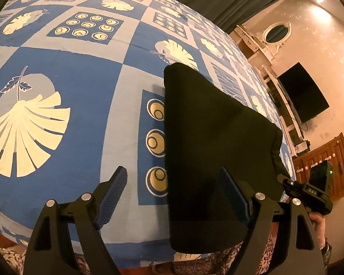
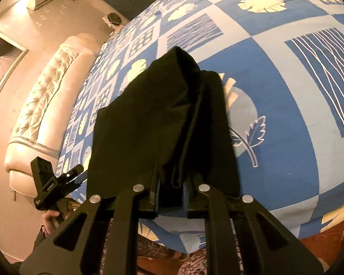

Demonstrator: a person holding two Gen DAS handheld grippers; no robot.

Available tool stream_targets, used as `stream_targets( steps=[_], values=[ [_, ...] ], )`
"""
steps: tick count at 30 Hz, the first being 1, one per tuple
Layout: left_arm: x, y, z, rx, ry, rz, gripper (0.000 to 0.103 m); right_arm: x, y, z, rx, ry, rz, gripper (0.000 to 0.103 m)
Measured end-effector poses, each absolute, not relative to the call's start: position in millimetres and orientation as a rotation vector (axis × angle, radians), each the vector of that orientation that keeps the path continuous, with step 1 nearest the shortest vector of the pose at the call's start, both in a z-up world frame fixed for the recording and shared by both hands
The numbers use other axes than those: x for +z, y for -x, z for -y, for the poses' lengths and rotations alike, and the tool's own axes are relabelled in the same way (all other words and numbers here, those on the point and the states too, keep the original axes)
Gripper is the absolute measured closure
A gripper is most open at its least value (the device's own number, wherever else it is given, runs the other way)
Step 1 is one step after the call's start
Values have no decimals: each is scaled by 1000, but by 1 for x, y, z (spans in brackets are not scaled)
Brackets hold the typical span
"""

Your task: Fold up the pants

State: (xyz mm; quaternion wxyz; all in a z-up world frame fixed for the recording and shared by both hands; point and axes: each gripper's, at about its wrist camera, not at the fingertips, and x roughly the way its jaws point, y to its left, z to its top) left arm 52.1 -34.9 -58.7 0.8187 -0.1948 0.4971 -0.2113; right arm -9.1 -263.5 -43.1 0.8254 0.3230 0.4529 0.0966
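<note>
The right claw [image 2: 172,197] pinches the black pants [image 2: 162,119] over the bed [image 2: 286,160], left claw [image 1: 172,192] spread; a thin bite could slip and undo the fold

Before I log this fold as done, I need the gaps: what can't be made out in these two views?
- Left wrist view: the pants' near edge sits behind the left gripper's right finger; layers merge into flat black.
- Right wrist view: the right gripper's pads are buried in cloth, so how many layers they pinch is unclear.
- Both views: the bed's near side is cut off by the gripper frames.
</note>
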Motion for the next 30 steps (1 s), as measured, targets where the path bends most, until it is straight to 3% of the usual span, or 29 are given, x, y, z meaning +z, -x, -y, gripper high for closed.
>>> stream_targets(
  steps=[9,25,30],
  values=[
    [-64,-51,39,-459,417,-1082,22,-68,7,288,242,-842,-979,90],
    [-65,-41,44,-464,438,-1098,22,-69,6,296,281,-855,-985,90],
    [-63,-44,43,-450,425,-1088,22,-71,10,307,310,-887,-981,85]
  ],
)
